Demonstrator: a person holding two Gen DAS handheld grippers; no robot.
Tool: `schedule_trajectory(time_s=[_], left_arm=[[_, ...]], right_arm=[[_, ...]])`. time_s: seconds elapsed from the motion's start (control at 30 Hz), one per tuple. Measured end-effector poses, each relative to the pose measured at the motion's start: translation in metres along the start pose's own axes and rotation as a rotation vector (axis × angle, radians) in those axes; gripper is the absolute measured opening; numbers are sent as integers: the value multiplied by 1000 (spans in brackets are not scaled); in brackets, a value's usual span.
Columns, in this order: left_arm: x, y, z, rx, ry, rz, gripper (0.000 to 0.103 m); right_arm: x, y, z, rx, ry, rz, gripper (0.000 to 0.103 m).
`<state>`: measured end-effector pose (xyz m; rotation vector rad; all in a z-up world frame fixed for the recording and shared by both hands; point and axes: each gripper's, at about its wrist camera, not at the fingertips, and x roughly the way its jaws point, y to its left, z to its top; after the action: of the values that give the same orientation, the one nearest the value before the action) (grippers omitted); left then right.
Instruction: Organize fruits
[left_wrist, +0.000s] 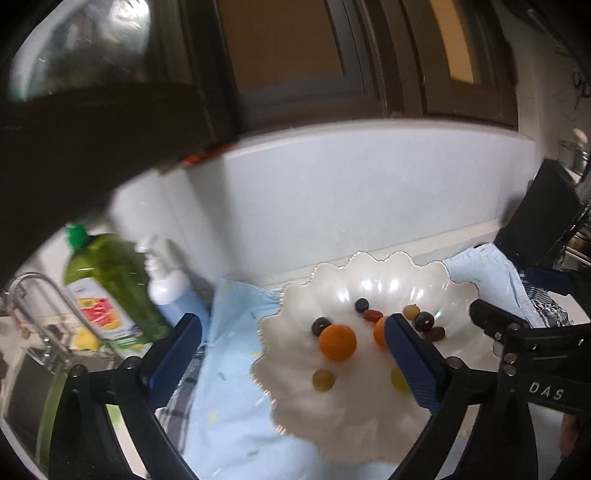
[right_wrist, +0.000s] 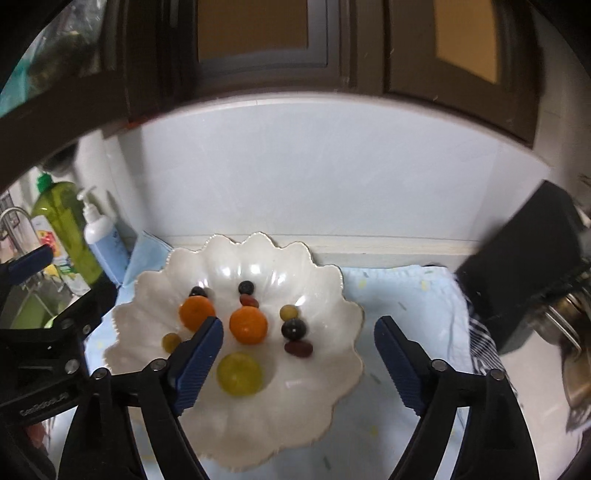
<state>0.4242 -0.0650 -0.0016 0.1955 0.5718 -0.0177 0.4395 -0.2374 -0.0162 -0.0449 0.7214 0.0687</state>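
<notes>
Fruits (right_wrist: 248, 325) in bowl (right_wrist: 332, 387) on cloth (right_wrist: 406, 295); bottles (right_wrist: 62, 221) left

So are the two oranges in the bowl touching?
Apart. The right wrist view shows white bowl between the left orange and right orange.

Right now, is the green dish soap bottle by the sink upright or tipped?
Upright: the green dish soap bottle stands cap-up beside the white pump bottle.
</notes>
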Motion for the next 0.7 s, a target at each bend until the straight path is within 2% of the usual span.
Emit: schedule_trajectory(time_s=[0.2,0.43,0.7], left_arm=[[-53,12,-21,-23,-52,-2,103],[-102,22,-47,-22,-71,-54,103],[-166,26,-68,-6,-131,-66,103]], right_arm=[[-56,6,-25,20,-73,-33,87],[-117,21,-52,33,-177,-89,94],[-185,40,-82,11,-259,-84,96]])
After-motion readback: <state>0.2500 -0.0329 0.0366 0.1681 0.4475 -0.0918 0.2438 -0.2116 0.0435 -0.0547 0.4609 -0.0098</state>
